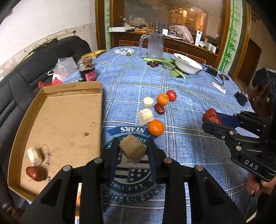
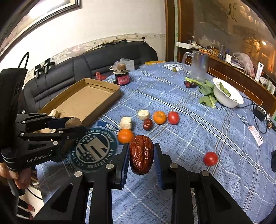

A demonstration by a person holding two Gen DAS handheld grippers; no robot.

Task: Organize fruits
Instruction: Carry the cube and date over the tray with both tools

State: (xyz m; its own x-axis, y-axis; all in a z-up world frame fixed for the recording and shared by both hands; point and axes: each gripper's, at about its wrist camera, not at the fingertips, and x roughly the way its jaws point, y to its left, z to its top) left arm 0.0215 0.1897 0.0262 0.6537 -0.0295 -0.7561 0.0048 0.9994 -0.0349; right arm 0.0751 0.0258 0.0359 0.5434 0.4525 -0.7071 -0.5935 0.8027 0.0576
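Cardboard tray (image 1: pixel 57 110) holds two pieces; left gripper (image 1: pixel 132 151) clenches perhaps sugarcane (image 1: pixel 132 150), right gripper (image 2: pixel 141 155) one date (image 2: pixel 141 155).

A lived-in home dining room: a table under a blue checked cloth (image 1: pixel 189 96) fills the middle, a black leather sofa (image 1: pixel 25 82) sits at left, and a cluttered wooden sideboard (image 1: pixel 172 41) with a large mirror (image 1: pixel 165 13) stands at top.

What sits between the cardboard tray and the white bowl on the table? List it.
Left wrist view: between cardboard tray and white bowl lie two tangerines, a tomato, a red date, two pale chunks.
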